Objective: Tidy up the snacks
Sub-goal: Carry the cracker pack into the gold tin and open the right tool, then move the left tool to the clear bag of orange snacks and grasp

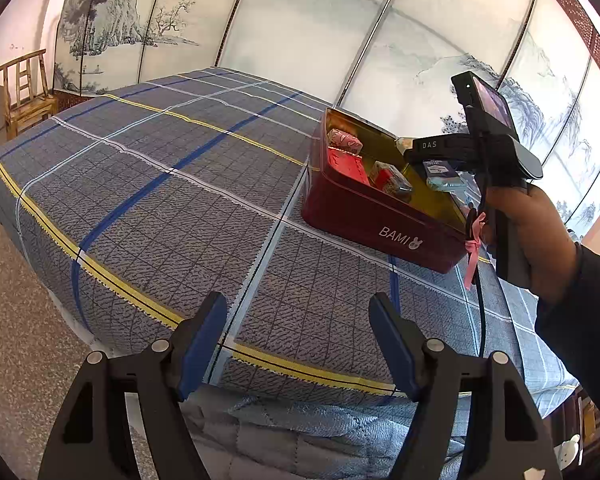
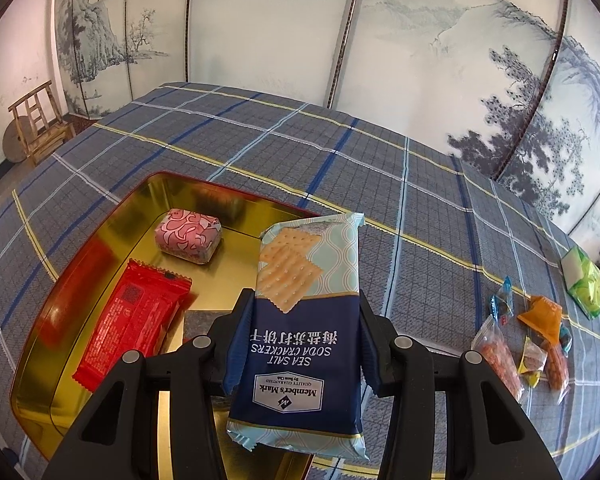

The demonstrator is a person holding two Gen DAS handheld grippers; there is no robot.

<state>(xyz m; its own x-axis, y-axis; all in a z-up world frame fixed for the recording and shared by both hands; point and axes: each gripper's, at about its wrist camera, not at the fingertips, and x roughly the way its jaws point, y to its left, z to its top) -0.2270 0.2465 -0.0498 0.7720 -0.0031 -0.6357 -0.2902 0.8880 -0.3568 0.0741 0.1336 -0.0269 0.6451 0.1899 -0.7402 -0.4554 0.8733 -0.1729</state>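
A red tin point(image 1: 352, 208) with a gold inside point(image 2: 236, 256) stands open on the checked cloth. It holds a pink wrapped snack point(image 2: 189, 235), a red packet point(image 2: 134, 318) and a red-brown wrapped snack point(image 1: 392, 181). My right gripper point(image 2: 300, 320) is shut on a blue sea salt soda cracker pack point(image 2: 304, 320) and holds it above the tin's right side; it also shows in the left wrist view point(image 1: 440, 162). My left gripper point(image 1: 298, 336) is open and empty over the table's front edge, to the left of the tin.
Several small loose snacks point(image 2: 528, 344) and a green packet point(image 2: 586, 284) lie on the cloth point(image 2: 420, 220) to the right of the tin. A wooden chair point(image 1: 26, 88) stands at the far left by the painted screen. The table's front edge point(image 1: 300, 376) is close below my left gripper.
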